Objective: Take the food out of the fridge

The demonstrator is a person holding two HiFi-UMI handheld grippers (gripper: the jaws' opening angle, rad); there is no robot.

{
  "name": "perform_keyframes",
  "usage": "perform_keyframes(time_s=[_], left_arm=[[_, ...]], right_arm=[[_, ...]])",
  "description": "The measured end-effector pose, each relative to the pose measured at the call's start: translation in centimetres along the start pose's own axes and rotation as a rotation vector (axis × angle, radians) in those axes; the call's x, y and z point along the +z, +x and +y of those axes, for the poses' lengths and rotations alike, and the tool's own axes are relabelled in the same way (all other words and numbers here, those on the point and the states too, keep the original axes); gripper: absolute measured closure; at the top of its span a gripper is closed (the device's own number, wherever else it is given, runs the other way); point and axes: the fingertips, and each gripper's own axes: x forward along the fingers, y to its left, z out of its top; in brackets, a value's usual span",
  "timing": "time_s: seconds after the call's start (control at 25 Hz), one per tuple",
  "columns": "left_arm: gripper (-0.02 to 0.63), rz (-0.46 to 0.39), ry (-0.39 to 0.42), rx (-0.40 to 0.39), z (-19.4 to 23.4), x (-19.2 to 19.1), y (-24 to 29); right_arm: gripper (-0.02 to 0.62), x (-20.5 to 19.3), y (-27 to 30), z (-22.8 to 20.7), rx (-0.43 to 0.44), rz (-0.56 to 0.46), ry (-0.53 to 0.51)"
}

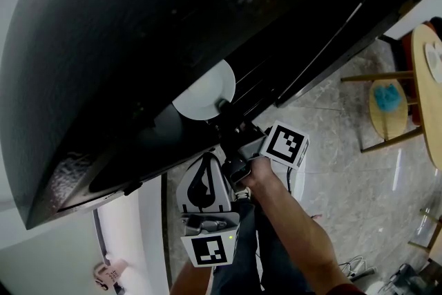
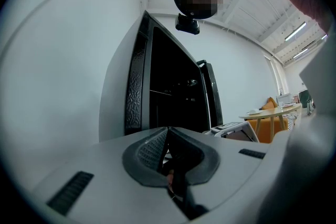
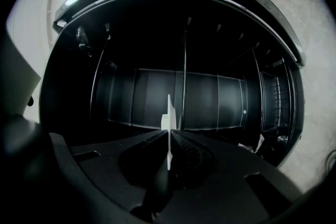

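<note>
The fridge is glossy black, the plate smooth white, the floor polished, the chair wooden.

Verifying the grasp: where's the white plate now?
Head view centre: the white plate sits at the black fridge's opening, its near rim pinched by the right gripper. The right gripper view shows it edge-on between the pads.

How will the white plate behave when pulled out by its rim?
Probably stiff: the white plate shows as a flat, even disc. Pinched at one thin edge by the right hand-held gripper, it may tilt or slip. It is likely breakable if dropped.
</note>
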Motion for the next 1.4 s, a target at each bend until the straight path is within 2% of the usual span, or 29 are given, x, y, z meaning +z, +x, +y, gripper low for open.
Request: perform_keyframes(time_s=[1.0, 1.4], left_arm=[[0.592, -0.004, 0.003, -0.029, -1.4, 0.4, -0.1], [0.594, -0.054, 0.039, -0.079, -3.1, 1.5, 0.4]], right_arm=[[0.563, 1.4, -4.2, 0.7, 0.016, -0.077, 0.051], [0.563, 2.1, -6.3, 1.1, 0.011, -0.088, 0.043]])
